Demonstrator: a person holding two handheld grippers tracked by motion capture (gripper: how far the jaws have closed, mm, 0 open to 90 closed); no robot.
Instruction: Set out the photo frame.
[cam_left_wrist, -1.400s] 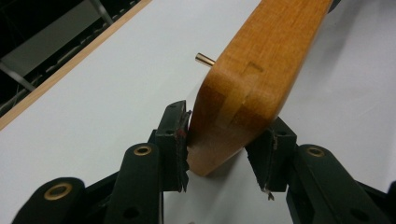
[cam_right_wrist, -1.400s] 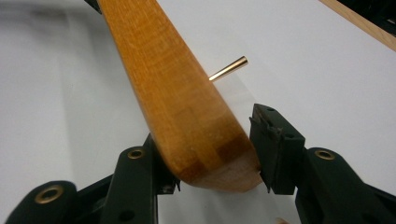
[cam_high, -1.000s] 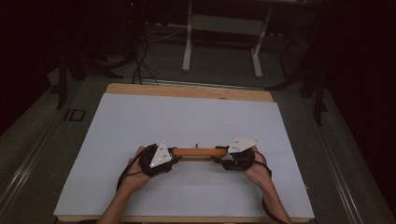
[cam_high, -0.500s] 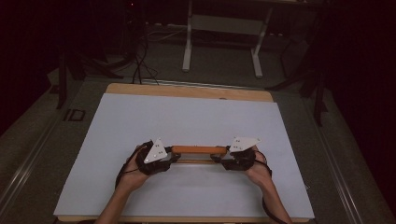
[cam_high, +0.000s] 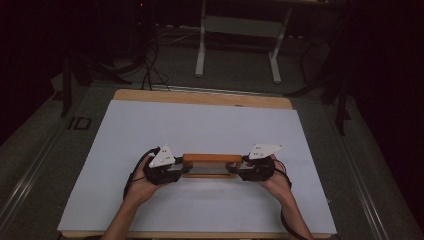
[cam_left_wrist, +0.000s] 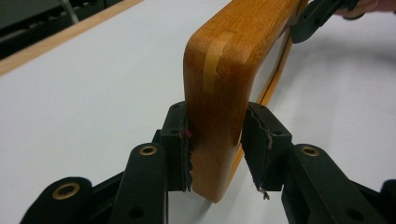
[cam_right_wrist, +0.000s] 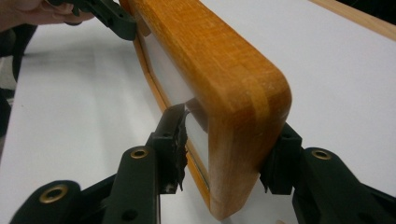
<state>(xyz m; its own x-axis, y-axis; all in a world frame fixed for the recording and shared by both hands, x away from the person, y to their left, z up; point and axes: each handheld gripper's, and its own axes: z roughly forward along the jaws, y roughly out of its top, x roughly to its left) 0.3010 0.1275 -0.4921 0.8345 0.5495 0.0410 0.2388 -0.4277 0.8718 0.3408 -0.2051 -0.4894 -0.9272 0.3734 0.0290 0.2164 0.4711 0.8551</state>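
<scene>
An orange wooden frame (cam_high: 212, 159) with a pale inner panel stands on its long edge on the white tabletop (cam_high: 200, 120), near the front. My left gripper (cam_high: 181, 169) holds its left end and my right gripper (cam_high: 239, 170) its right end. In the left gripper view the rounded corner of the frame (cam_left_wrist: 219, 93) sits between the jaws of the left gripper (cam_left_wrist: 219, 144), both pads against the wood. In the right gripper view the right gripper (cam_right_wrist: 229, 149) clamps the frame (cam_right_wrist: 224, 74), one pad on the panel side and one behind.
The white sheet covers a wooden table whose bare edge (cam_high: 200, 97) shows at the back. Beyond it, on the dark floor, are a metal stand (cam_high: 240, 30) and cables (cam_high: 150, 65). A person's forearms come in from the bottom edge.
The frame has been tipped up: it showed as a thin strip a second ago and now shows a broader top face. The left gripper shifted slightly; the right stayed put.
</scene>
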